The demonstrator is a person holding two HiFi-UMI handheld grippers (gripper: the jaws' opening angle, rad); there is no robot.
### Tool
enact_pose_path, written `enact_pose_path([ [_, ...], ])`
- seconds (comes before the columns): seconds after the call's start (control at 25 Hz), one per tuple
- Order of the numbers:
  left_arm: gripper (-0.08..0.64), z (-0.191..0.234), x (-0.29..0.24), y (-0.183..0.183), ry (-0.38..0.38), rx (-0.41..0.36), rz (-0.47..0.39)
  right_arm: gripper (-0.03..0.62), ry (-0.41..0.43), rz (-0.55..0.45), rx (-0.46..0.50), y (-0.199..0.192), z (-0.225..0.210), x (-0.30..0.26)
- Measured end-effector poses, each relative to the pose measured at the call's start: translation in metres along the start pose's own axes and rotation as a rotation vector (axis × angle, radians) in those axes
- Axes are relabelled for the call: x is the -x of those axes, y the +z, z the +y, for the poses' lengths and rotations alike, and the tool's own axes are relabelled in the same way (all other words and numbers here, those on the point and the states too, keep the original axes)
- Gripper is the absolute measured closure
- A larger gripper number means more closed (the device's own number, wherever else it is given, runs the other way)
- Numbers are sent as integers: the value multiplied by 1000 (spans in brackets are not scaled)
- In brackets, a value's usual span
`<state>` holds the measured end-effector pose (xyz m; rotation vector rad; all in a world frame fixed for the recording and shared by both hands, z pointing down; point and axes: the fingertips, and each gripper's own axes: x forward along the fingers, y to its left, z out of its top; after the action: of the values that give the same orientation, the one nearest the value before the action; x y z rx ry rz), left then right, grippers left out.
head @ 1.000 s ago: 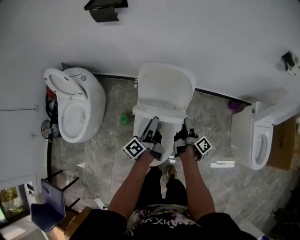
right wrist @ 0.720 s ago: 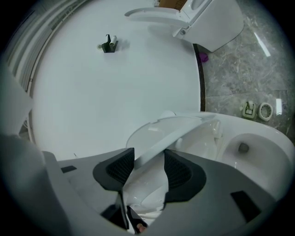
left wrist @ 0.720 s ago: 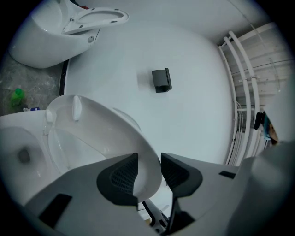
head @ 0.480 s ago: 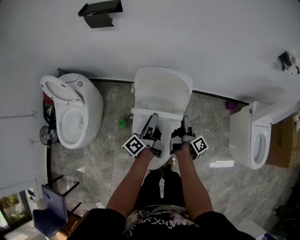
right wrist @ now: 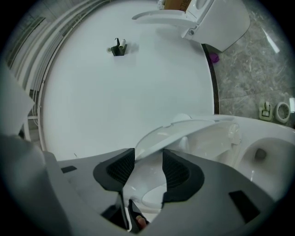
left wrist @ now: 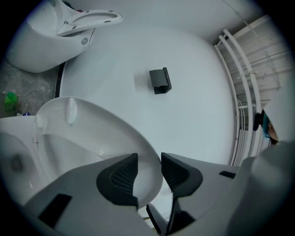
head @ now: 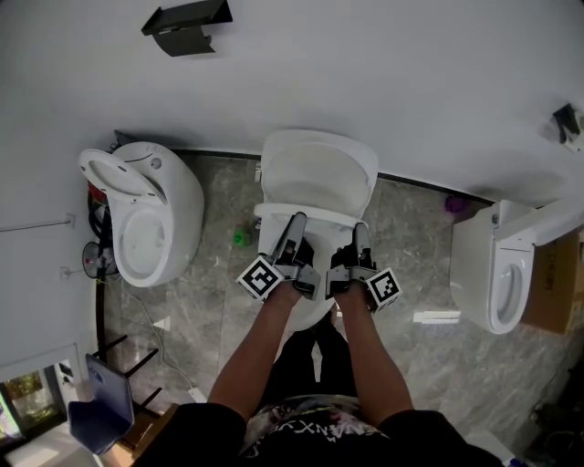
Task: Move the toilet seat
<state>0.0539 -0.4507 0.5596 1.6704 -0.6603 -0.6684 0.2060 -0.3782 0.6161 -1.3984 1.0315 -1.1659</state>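
Observation:
The middle toilet's white seat (head: 318,173) stands raised, tilted back toward the wall, with the bowl (head: 312,313) below it. My left gripper (head: 298,221) is shut on the left part of the seat's front rim. My right gripper (head: 361,230) is shut on the right part. In the left gripper view the seat's curved rim (left wrist: 92,133) runs between the pads of the left gripper (left wrist: 149,168), beside the open bowl (left wrist: 14,156). In the right gripper view the rim (right wrist: 193,129) enters the right gripper (right wrist: 148,163), and the bowl (right wrist: 262,156) lies to the right.
A second toilet (head: 151,205) with its seat up stands to the left, and a third toilet (head: 497,264) to the right. A black holder (head: 182,23) hangs on the wall. A small green thing (head: 240,237), a cardboard box (head: 552,283) and a blue chair (head: 100,401) are on the floor.
Both grippers have moved a little toward the wall with the seat rim between their jaws, tipping the seat slightly further up. The head camera has shifted a bit.

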Motion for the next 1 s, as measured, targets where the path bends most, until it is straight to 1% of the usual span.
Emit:
enact_pose_path([
  [0.12, 388, 2, -10, 2, 11, 3, -3, 432, 29, 20, 17, 0, 6, -6],
  [0.24, 390, 3, -21, 6, 9, 4, -9, 456, 38, 37, 46, 0, 12, -15],
  [0.36, 391, 5, -30, 8, 5, 4, -4, 456, 33, 40, 51, 0, 13, -24],
  [0.48, 391, 8, -38, 11, 7, -14, 5, 460, 35, 43, 70, 2, 15, -31],
  [0.68, 397, 11, -49, 14, 9, -11, 0, 462, 16, 35, 93, 5, 16, -43],
  [0.76, 409, 16, -53, 19, 29, -39, -3, 462, 14, 33, 95, 7, 17, -50],
  [0.84, 462, 23, -57, 27, 43, -59, -14, 462, 29, 32, 79, 8, 16, -59],
  [0.88, 462, 25, -60, 31, 39, -54, -20, 463, 34, 32, 72, 8, 16, -64],
  [1.0, 462, 33, -70, 42, 41, -91, -19, 468, 40, 38, 87, 11, 18, -78],
])
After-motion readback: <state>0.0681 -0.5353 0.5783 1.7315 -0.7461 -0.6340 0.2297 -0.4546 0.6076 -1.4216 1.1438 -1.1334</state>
